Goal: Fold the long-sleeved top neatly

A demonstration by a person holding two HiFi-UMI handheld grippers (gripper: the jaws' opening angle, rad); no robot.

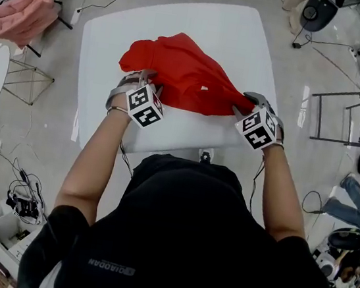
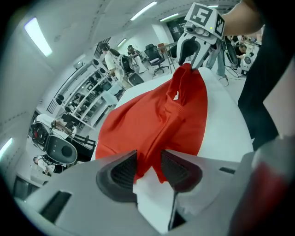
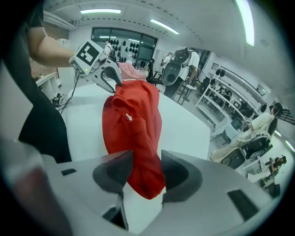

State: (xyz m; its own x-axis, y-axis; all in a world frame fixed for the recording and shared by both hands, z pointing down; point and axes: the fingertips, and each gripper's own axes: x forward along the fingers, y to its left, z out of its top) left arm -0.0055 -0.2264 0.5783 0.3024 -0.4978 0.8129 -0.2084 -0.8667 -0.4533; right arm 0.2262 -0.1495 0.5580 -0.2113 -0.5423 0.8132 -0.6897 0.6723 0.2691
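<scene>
**A:** Start with the head view. Where's the garment?

**B:** The red top (image 1: 183,74) lies bunched on the white table (image 1: 235,35), towards its near half. Your left gripper (image 1: 146,79) is at the top's near-left edge and your right gripper (image 1: 246,105) at its near-right corner. Both point down and away from you. A pink cloth (image 1: 19,11) hangs far off to the left, well apart from the table.

**A:** And the left gripper view?

**B:** Your left claw (image 2: 148,168) is spread wide. A fold of the red top (image 2: 156,120) runs down between the two dark pads (image 2: 123,171), but they aren't pressing on it, and bare table shows in the gap just below the cloth. Across the table the fabric rises to a peak at your right gripper (image 2: 190,56).

**A:** Right gripper view?

**B:** Much the same. Your right claw (image 3: 146,173) is fully spread. A rounded end of the top (image 3: 133,124) hangs loose between its pads (image 3: 114,171) and isn't clamped. From there the cloth stretches as a crumpled ridge over the table (image 3: 184,129) to your left gripper (image 3: 110,79) at the far end. A small white tag shows on the red fabric.
</scene>
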